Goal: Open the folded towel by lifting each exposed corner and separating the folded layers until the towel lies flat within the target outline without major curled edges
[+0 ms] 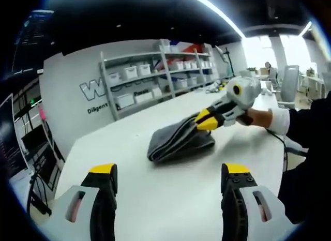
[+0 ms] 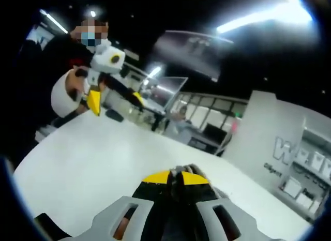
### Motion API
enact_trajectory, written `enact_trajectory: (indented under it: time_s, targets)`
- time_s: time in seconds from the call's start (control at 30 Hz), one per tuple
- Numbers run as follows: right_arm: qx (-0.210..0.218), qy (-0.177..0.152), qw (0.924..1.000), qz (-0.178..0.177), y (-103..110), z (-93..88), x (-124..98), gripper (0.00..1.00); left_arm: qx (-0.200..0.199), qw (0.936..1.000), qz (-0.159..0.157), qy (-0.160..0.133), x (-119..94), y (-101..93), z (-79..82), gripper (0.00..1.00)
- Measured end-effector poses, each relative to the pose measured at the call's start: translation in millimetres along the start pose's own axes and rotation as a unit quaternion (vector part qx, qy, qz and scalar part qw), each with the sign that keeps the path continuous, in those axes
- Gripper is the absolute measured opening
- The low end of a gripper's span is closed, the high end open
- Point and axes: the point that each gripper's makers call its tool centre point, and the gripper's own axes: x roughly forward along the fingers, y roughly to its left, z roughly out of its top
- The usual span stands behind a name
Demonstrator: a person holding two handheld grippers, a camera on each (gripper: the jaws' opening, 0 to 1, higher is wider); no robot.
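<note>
The grey towel (image 1: 181,140) lay folded on the white worktop (image 1: 170,199), toward its far side. The right tool (image 1: 207,119) was clamped on the towel's upper layers at one edge, its jaws pressed together on dark cloth in the right gripper view. The left tool (image 1: 169,174) hung open above bare worktop, near the towel. Shelves (image 1: 155,75) stood behind.

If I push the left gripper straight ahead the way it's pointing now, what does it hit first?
Most likely the folded gray towel, lying on the white table ahead of the left gripper, whose jaws stand open. The right gripper is already clamped on the towel's far edge. Depth is hard to judge through the fisheye.
</note>
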Motion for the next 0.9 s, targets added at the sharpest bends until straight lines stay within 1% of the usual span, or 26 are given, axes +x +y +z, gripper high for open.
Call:
enact_trajectory:
  time_s: [0.23,0.3,0.4,0.53,0.77,0.9]
  targets:
    - [0.001,-0.002,1.0000,0.004,2,1.4,0,0.01,0.001,0.9999,0.009,-0.011,1,3.0,3.8,0.81]
    - [-0.001,-0.002,1.0000,0.003,2,1.9,1,0.01,0.003,0.9998,0.011,-0.016,5,3.2,4.4,0.80]
    - [-0.001,-0.002,1.0000,0.004,3,2.1,1,0.01,0.006,0.9998,0.009,-0.020,9,0.6,4.9,0.80]
    - [-0.002,-0.004,1.0000,0.001,2,3.4,0,0.01,0.011,0.9991,0.005,-0.041,15,-1.8,11.2,0.78]
    - [0.002,-0.006,1.0000,0.004,3,5.2,0,0.01,0.016,0.9986,-0.002,-0.051,23,-5.7,11.9,0.78]
    - [0.002,-0.007,1.0000,0.007,4,5.7,0,0.01,0.012,0.9980,0.004,-0.062,28,-7.9,13.6,0.79]
